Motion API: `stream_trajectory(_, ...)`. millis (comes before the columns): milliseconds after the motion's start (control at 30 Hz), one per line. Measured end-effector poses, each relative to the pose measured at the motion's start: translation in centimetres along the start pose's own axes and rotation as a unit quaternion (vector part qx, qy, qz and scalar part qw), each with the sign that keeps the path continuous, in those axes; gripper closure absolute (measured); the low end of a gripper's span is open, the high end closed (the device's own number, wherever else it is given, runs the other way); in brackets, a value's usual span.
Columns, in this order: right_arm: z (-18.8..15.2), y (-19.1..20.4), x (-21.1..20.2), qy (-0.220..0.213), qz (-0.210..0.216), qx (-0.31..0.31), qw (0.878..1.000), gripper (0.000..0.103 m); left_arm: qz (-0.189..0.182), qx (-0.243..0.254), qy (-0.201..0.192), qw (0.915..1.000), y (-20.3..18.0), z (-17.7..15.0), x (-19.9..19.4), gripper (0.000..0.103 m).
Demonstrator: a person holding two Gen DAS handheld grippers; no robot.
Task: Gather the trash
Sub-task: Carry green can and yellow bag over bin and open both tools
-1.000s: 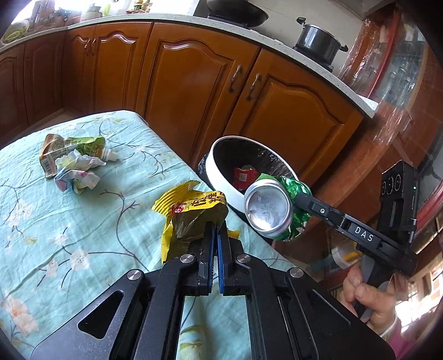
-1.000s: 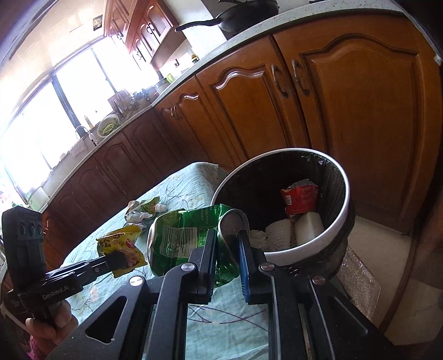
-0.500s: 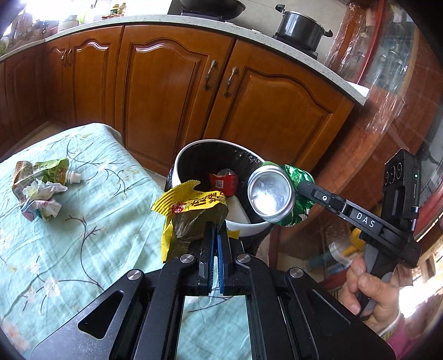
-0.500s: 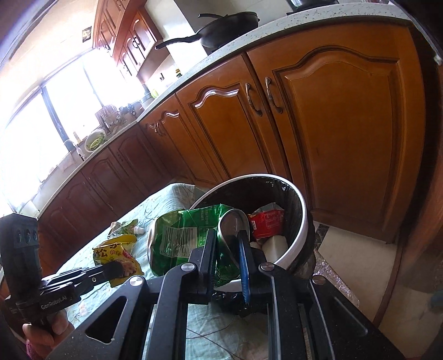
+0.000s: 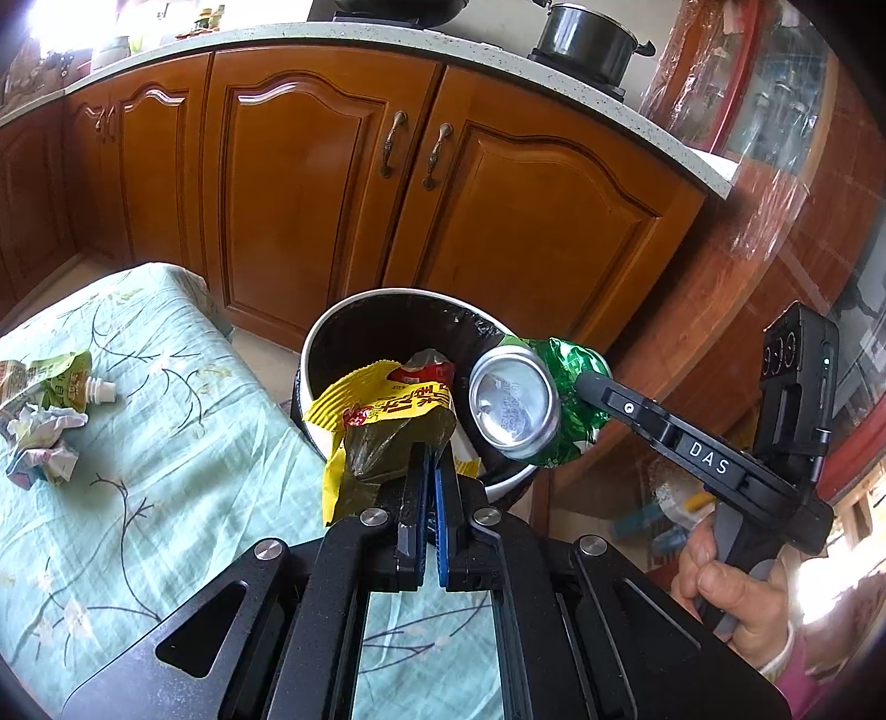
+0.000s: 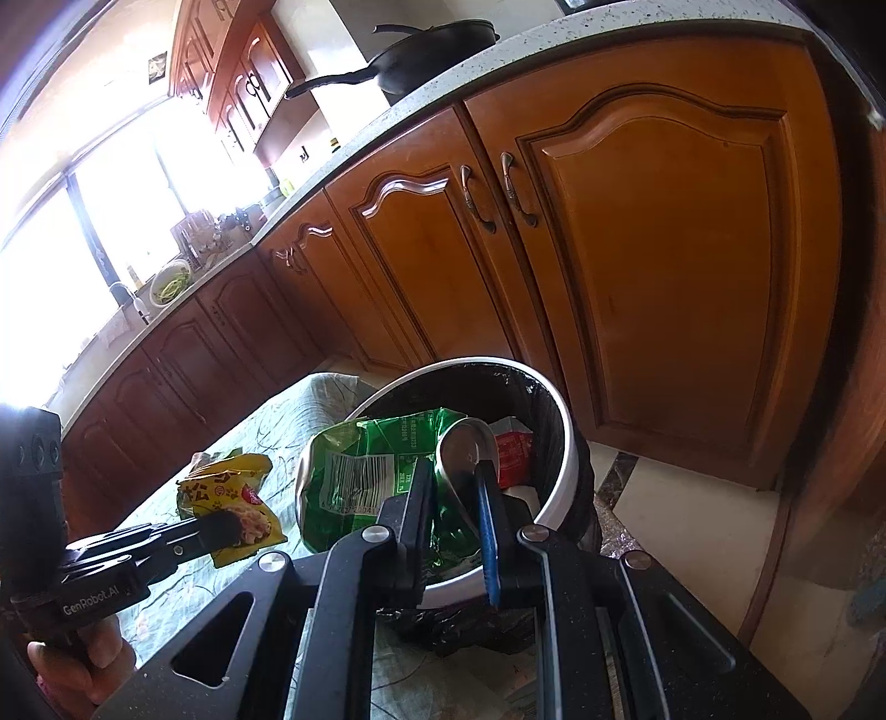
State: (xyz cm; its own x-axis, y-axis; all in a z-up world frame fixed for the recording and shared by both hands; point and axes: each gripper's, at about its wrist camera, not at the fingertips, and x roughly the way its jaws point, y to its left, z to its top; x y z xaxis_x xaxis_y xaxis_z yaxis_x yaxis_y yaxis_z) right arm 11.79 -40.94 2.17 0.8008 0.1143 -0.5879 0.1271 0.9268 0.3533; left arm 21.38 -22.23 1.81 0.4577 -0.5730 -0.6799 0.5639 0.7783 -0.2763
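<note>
Between the left gripper's [image 5: 431, 471] closed jaws sits a crumpled yellow snack wrapper [image 5: 387, 421], pinched at its lower edge and held up over the near rim of the bin [image 5: 332, 327]. Just to its right, the right gripper [image 6: 451, 482] clamps a crushed green can [image 6: 365, 471], its silver end [image 5: 512, 404] turned toward the left camera, and holds it above the bin's opening. A red packet [image 6: 512, 448] and something white lie inside the black-lined bin. It stands on the floor against the corner of a table with a pale green flowered cloth [image 5: 166, 443]. Well apart from the bin, at the cloth's far left, lie a green spouted pouch [image 5: 52, 382] and crumpled paper [image 5: 39, 448]. Wooden cabinets [image 5: 310, 199] stand behind, with a black pot [image 5: 587, 39] on the counter.
</note>
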Motion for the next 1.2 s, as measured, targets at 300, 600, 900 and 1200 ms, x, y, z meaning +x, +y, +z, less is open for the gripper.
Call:
stream_trajectory(300,0.7,-0.3,1.4,0.008,-0.018,-0.014,1.000,0.088,0.006,0.014,0.015,0.9998,-1.0,1.3,2.3,0.102)
stream_trajectory(600,1.0,-0.2,3.0,0.023,-0.034,-0.032,0.999,0.088,0.013,0.015,0.037,0.9991,-1.0,2.3,4.7,0.102)
stream_trajectory(900,1.4,-0.4,4.3,0.037,-0.041,-0.037,0.998,0.088,0.020,0.021,0.047,0.9985,-1.2,2.7,6.1,0.101)
stream_trajectory(1200,1.3,-0.6,5.4,0.048,-0.048,-0.035,0.997,0.085,0.020,0.023,0.062,0.9976,-1.1,2.7,7.5,0.101)
